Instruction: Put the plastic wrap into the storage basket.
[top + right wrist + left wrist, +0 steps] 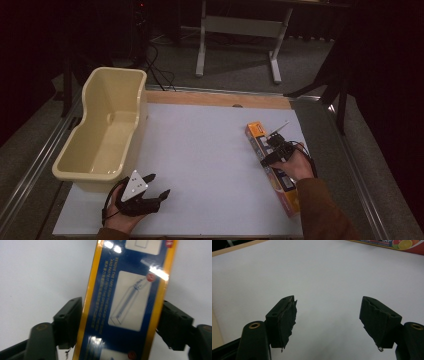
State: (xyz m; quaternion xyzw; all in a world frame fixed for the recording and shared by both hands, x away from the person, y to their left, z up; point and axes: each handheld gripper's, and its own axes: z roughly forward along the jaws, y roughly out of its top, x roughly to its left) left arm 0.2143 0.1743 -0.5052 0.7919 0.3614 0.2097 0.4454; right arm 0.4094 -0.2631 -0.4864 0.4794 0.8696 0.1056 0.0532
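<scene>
Near the desk's right edge, the long box [272,162] lies flat, and the right gripper [274,150] straddles it, jaws against both long sides, apparently clamping it. Squeezing squarely mid-length before lifting should keep it from tipping. By the near-left corner, beside the cream tub [102,132], the left gripper [157,186] waits unclenched, holding nothing.

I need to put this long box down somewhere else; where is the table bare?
The white table is bare across its middle, between the cream tub and the long box, and ahead of the left gripper. It is crowded only along the right edge, where the right gripper straddles the box.
</scene>
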